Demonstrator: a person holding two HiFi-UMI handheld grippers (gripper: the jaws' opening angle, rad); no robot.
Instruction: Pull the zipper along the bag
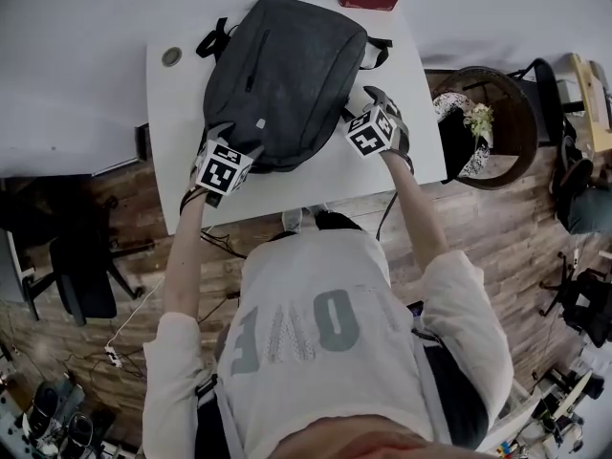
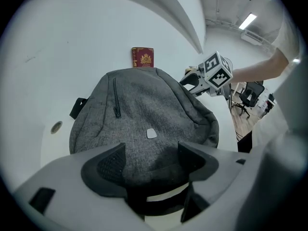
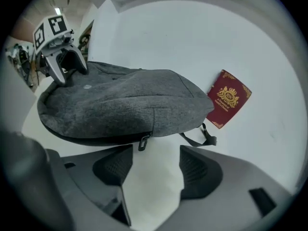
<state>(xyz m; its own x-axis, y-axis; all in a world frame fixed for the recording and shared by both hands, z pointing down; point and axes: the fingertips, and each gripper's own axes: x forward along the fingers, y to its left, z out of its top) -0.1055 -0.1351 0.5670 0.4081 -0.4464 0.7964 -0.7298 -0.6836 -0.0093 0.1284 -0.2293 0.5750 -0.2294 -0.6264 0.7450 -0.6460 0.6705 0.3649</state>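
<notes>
Near zipper pull [image 3: 143, 142], right gripper [image 3: 155, 165] open; left gripper [image 2: 151, 157] open.

Soft, even light covers the dark grey fabric backpack [image 1: 282, 75], and the white table [image 1: 182, 122] around it glares almost blank. A soft shadow lies under the backpack's edge. A long ceiling strip light [image 2: 248, 21] glows above and right of it. The brown wooden floor [image 1: 497, 228] below the backpack is dim. Both gripper views bulge and go black at the corners.
</notes>
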